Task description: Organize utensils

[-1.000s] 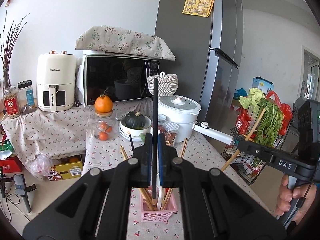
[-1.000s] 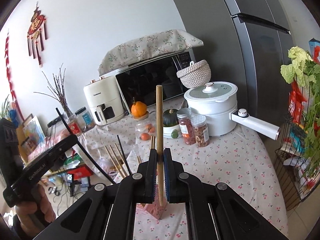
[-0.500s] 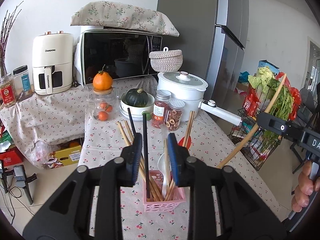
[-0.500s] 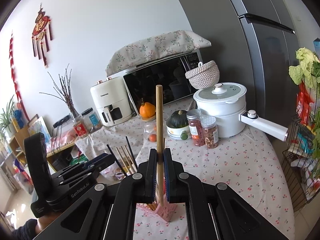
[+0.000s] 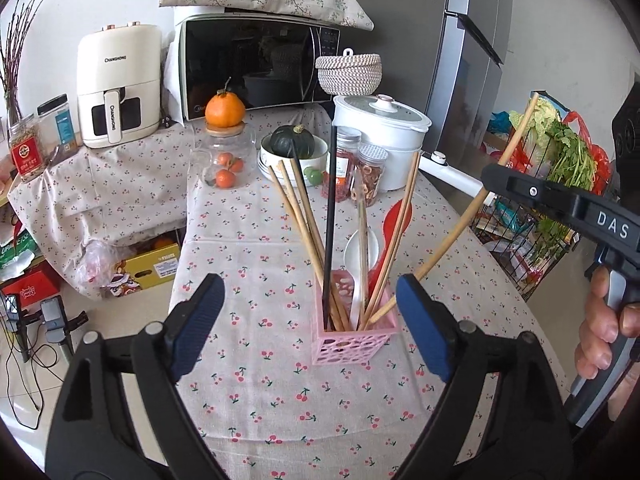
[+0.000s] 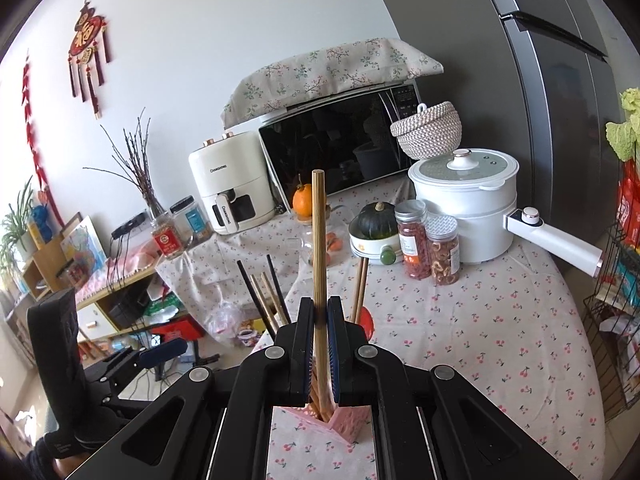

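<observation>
A pink perforated holder point(image 5: 356, 340) stands on the cherry-print tablecloth point(image 5: 248, 248) and holds several wooden chopsticks point(image 5: 304, 220), a black chopstick point(image 5: 330, 220), a white spoon point(image 5: 360, 248) and a red spoon point(image 5: 396, 220). My left gripper point(image 5: 310, 320) hovers just in front of the holder. Its jaws are opening and its blue pads point(image 5: 200, 320) touch nothing. My right gripper point(image 6: 320, 312) is shut on a wooden chopstick point(image 6: 319, 248). In the left wrist view that chopstick point(image 5: 460, 232) slants from the right gripper point(image 5: 490, 184) down into the holder point(image 6: 348, 420). The left gripper point(image 6: 160, 354) shows at the lower left.
Behind the holder stand two snack jars point(image 5: 356, 172), a bowl with a dark squash point(image 5: 292, 148), a glass jar of oranges point(image 5: 226, 160) and a white cooker point(image 5: 380, 128) with a long handle. Microwave point(image 5: 256, 68), air fryer point(image 5: 116, 88) and fridge point(image 5: 460, 40) stand at the back. A wire basket of greens point(image 5: 560, 168) stands right.
My left gripper let go of the black chopstick, spread its jaws and dipped toward the holder, where the chopstick now stands. The right gripper carried its wooden chopstick over, tip into the holder.
</observation>
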`<move>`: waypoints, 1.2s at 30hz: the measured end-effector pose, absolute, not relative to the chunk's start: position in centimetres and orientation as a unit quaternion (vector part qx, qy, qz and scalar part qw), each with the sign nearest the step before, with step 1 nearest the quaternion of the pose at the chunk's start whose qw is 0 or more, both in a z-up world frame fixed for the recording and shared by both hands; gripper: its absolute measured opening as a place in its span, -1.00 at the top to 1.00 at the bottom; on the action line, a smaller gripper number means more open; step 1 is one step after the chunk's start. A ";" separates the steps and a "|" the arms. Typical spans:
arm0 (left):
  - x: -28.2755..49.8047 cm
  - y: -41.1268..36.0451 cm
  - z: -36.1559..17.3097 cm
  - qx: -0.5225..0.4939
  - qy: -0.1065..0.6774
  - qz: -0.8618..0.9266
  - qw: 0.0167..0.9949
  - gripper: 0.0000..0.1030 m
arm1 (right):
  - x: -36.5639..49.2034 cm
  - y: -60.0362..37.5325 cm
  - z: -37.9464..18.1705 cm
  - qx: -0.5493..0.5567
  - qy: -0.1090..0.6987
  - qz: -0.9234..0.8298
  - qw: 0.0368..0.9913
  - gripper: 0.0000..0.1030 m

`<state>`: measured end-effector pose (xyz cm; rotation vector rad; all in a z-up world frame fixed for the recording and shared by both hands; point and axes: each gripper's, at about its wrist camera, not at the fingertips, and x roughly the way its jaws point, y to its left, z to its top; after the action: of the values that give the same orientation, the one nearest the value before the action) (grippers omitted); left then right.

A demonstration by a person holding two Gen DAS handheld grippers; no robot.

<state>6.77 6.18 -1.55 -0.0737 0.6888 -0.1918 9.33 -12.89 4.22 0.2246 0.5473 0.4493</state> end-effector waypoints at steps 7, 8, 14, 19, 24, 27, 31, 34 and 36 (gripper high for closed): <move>6.9 7.3 -2.4 -0.057 0.365 -0.089 0.925 -0.75 | 10.9 -10.5 2.1 0.096 0.304 0.229 0.920 0.87; 6.9 7.4 -2.5 -0.058 0.366 -0.087 0.925 -0.76 | 11.2 -10.2 1.8 0.094 0.309 0.229 0.918 0.87; 6.7 7.3 -2.5 -0.052 0.366 -0.057 0.928 -0.88 | 12.2 -9.0 0.3 0.084 0.339 0.240 0.905 0.75; 6.6 7.6 -2.5 -0.060 0.371 -0.058 0.925 -0.91 | 11.8 -10.6 1.3 0.104 0.321 0.236 0.911 0.14; 6.4 7.3 -2.6 -0.066 0.380 -0.062 0.921 -0.92 | 11.0 -12.9 2.6 0.113 0.303 0.219 0.921 -0.16; 5.9 6.9 -2.4 -0.069 0.380 -0.065 0.920 -0.92 | 10.3 -14.2 3.0 0.105 0.312 0.194 0.924 -0.35; 4.7 6.2 -1.6 -0.082 0.372 -0.065 0.922 -0.98 | 8.8 -16.3 3.4 0.094 0.326 0.163 0.926 -0.52; 3.7 5.3 -0.7 -0.084 0.362 -0.055 0.927 -0.98 | 7.4 -18.0 3.8 0.084 0.328 0.138 0.931 -0.63; 3.0 4.6 -0.1 -0.078 0.356 -0.043 0.930 -0.98 | 6.4 -19.2 4.0 0.080 0.328 0.123 0.933 -0.69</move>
<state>3.01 4.56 -0.15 -0.1591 0.7290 -0.0887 6.39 -19.17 4.01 0.1628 0.6717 0.2518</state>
